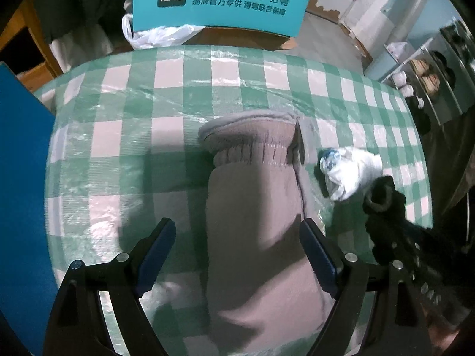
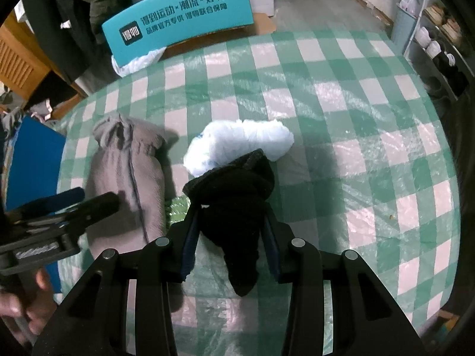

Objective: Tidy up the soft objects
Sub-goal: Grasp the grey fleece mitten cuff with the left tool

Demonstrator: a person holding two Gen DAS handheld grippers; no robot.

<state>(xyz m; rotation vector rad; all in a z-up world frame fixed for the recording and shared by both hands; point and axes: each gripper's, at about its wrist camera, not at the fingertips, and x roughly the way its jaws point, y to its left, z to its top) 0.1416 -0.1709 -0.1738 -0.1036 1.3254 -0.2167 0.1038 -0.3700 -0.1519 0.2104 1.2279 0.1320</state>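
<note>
Checked tablecloth largely bare at right, right gripper clamping black sock, left gripper spread wide over grey mitten, teal box past far edge, contents perhaps bags.

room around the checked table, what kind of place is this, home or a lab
Most likely a lived-in home, perhaps a spare or storage room. The table wears a green checked cloth under clear plastic, coats hang behind it, and a rack of shoes stands to one side beside a teal delivery box.
</note>
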